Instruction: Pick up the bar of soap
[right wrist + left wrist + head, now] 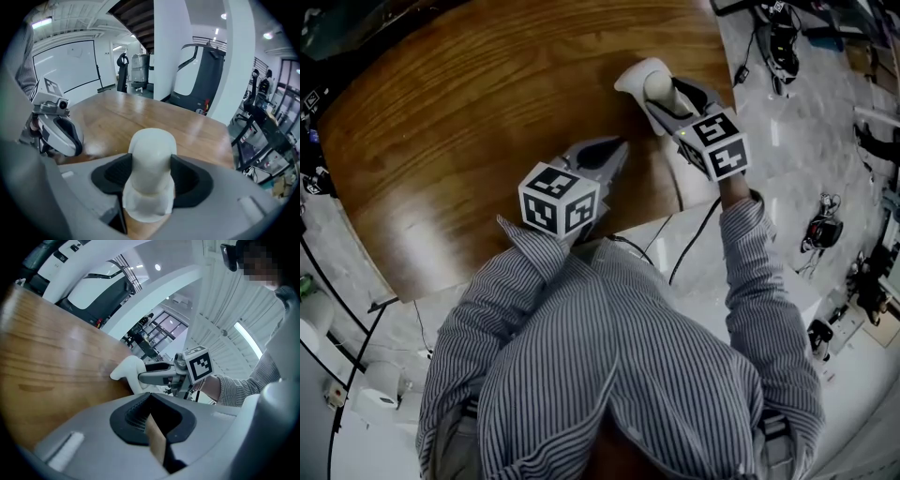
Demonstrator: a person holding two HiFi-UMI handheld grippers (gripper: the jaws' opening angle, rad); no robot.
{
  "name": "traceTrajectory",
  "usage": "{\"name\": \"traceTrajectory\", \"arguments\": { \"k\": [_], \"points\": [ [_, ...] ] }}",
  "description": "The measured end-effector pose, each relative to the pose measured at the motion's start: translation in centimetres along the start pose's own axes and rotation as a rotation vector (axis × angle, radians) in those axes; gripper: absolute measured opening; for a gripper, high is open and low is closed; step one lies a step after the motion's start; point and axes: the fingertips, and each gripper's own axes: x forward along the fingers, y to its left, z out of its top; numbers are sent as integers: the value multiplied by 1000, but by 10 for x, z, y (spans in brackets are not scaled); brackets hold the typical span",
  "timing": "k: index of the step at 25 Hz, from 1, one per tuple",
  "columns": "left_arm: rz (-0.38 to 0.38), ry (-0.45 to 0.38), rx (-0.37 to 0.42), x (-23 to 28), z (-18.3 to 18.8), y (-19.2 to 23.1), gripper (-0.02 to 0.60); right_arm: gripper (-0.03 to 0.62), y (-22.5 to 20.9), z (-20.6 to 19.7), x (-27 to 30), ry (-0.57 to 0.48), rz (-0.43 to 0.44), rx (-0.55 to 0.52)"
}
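Observation:
The white bar of soap [643, 81] lies on the brown wooden table [469, 122] near its far right edge. My right gripper [654, 92] reaches over it, and its jaws stand wide on both sides of the bar. In the right gripper view the soap [151, 154] fills the gap between the black pads [115, 174] of that gripper [150, 176], resting on the wood. My left gripper [614, 150] hovers over the table's near edge, left of the soap, shut and empty. The left gripper view shows its jaws [151, 411] together, with the soap [127, 373] ahead.
The table's curved edge [675, 187] runs just under both grippers. Grey floor with cables and small devices [820, 230] lies to the right. Paper rolls [380, 384] stand at the lower left. A large white machine [201, 70] stands beyond the table.

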Motion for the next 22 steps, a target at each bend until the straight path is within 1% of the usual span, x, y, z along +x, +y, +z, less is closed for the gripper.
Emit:
{"name": "traceTrajectory", "arguments": {
  "k": [6,10,12,16,19,22],
  "points": [
    [-2,8,8,-1,-3,-4,3,250,4,0,0,36,-38,-32],
    [6,-9,21,-6,-1,-7,3,250,3,-1,0,40,-53,-15],
    [10,-18,27,-13,0,-7,3,250,4,1,-3,22,-72,8],
    [25,-30,41,-30,1,-7,3,250,15,13,-27,-79,-113,66],
    [25,-40,71,-44,6,-9,3,250,31,27,-53,-194,-114,150],
    [20,-33,115,-54,8,-12,3,250,51,38,-81,-303,-113,219]
  ]
}}
